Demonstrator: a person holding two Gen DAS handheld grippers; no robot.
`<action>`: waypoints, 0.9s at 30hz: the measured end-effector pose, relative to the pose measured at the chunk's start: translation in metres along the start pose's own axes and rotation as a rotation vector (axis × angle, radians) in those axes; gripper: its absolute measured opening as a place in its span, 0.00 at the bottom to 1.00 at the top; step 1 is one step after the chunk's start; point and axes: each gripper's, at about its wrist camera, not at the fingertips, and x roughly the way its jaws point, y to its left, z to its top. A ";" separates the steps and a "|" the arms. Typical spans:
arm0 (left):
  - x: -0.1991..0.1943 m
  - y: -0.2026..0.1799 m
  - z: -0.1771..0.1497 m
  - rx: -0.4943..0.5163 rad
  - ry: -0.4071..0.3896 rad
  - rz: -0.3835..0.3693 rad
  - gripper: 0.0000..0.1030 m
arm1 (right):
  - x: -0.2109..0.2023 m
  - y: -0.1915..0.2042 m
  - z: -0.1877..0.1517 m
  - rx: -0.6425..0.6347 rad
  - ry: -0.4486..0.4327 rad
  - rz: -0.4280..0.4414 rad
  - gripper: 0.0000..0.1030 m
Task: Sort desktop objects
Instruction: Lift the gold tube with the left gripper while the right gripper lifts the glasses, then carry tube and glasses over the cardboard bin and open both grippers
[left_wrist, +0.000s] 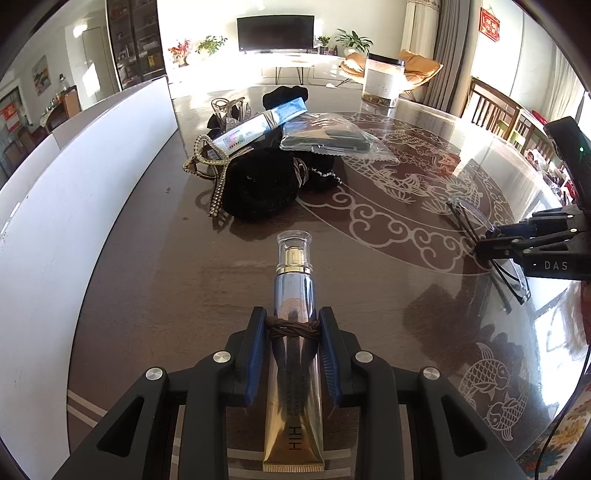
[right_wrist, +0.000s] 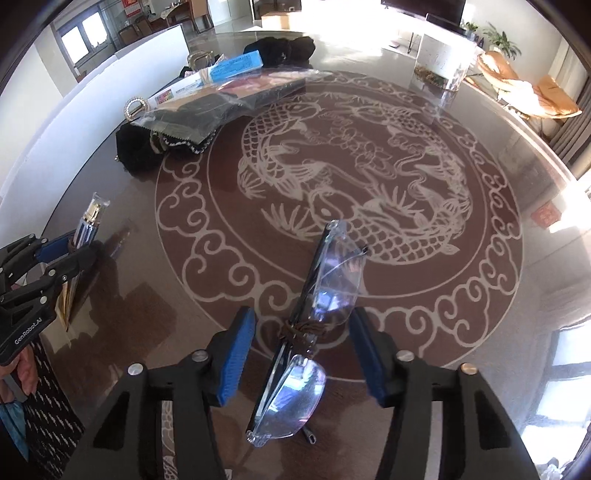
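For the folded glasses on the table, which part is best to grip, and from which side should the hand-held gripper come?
Grip the glasses at the middle bridge, where a brown cord is wound, coming from above with one pad on each side. They lie lengthwise between the right hand-held gripper pads, and the middle probably spares the thin clear lenses from pressure.

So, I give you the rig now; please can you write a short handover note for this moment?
Left gripper: shut on the cosmetic tube, at its brown hair tie.
Right gripper: open, folded glasses between the jaws, not gripped.
Pile of black pouches and hair clips: farther along the table.
Done: nothing visibly sorted.
Left: place tube, grip glasses, sort pile.
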 end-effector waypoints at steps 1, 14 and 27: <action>-0.001 0.001 0.000 -0.006 -0.004 -0.001 0.28 | -0.002 -0.001 -0.001 0.007 0.005 0.004 0.22; -0.031 0.018 0.008 -0.110 -0.102 -0.090 0.28 | -0.058 0.005 -0.019 0.000 -0.151 0.076 0.15; -0.125 0.073 -0.003 -0.295 -0.258 -0.042 0.27 | -0.086 0.113 0.038 -0.203 -0.291 0.209 0.15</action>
